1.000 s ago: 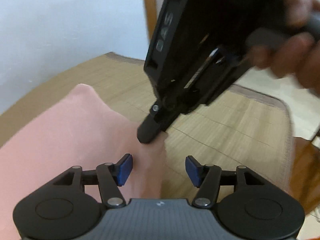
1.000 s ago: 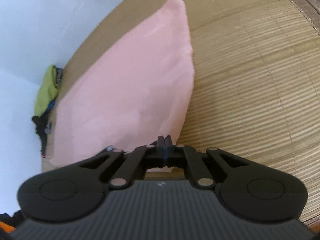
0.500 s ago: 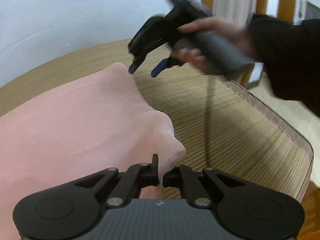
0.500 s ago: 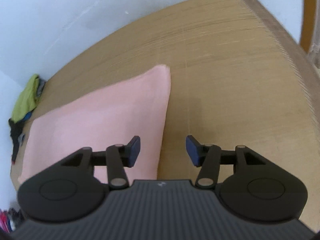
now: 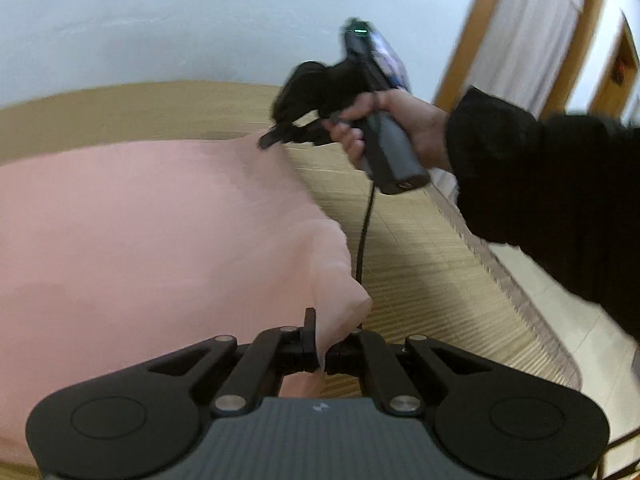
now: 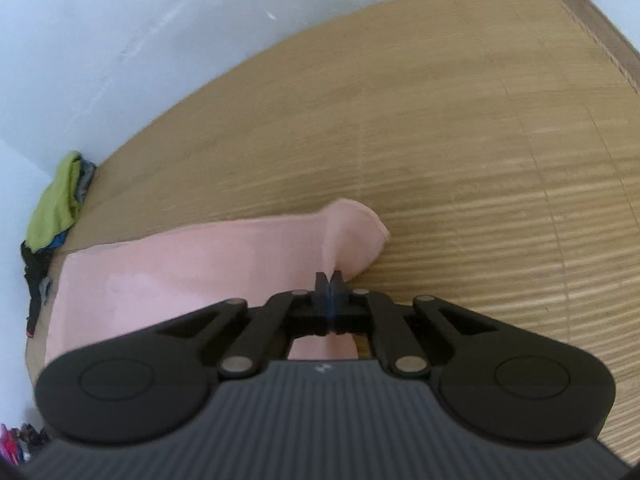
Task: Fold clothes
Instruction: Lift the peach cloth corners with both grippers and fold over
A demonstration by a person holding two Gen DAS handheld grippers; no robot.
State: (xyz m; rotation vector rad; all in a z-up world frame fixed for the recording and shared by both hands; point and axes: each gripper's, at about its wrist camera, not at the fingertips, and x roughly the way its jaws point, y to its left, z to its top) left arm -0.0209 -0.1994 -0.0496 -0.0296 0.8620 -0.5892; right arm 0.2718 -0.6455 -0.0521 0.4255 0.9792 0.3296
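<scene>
**Two Claws Pinching One Pink Cloth**

Two corners of the pink cloth [image 5: 160, 232] are being held up off the bamboo mat [image 6: 460, 152] as I work. My left gripper [image 5: 322, 354] is clenching the near corner, fabric bunching between its jaws. My right gripper [image 6: 331, 280], its jaws having just closed, is gripping the far corner, the fold rising over its tips. My right hand [image 5: 404, 128], dark sleeve [image 5: 540, 184] behind it, is squeezing the handle. Green clothing [image 6: 56, 204] is lying heaped by the wall.
</scene>
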